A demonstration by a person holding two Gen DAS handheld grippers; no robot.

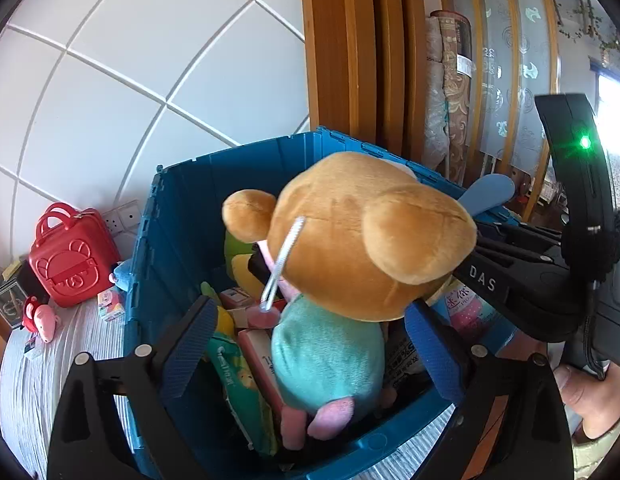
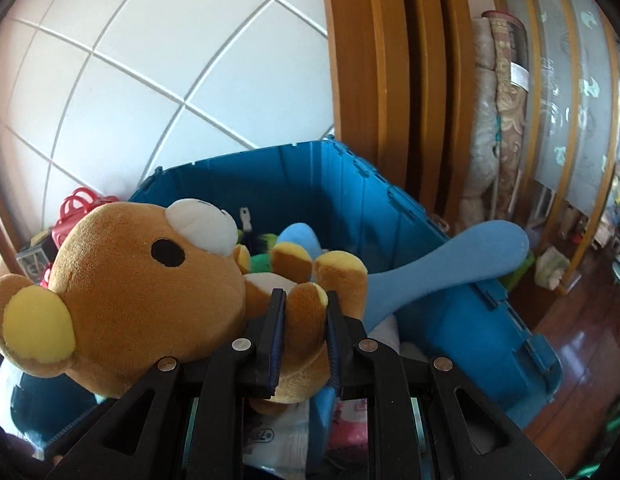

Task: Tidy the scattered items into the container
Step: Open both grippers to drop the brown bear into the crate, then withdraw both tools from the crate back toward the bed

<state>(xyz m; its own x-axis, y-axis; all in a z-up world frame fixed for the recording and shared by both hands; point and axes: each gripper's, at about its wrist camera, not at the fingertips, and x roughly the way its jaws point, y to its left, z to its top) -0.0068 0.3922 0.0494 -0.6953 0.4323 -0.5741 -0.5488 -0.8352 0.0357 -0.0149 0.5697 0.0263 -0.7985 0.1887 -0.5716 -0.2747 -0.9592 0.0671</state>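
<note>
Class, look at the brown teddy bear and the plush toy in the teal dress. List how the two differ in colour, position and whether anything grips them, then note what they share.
Colour: the teddy bear is brown with yellow ears; the dressed toy is teal with pink limbs.
Position: the bear hangs above the blue crate; the dressed toy lies inside it.
Grip: the right tongs pinch the bear's paw; nothing pinches the dressed toy, and the left tongs are open.
Shared: both are soft plush.

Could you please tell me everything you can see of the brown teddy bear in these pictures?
The brown teddy bear is a soft plush with round ears lined yellow, a black eye, a white muzzle and yellow-tipped paws. A white loop hangs from the back of its head. It lies tilted over the open blue crate, above the toys inside. The right gripper pinches one paw; the left gripper stands open, apart from it.
</note>
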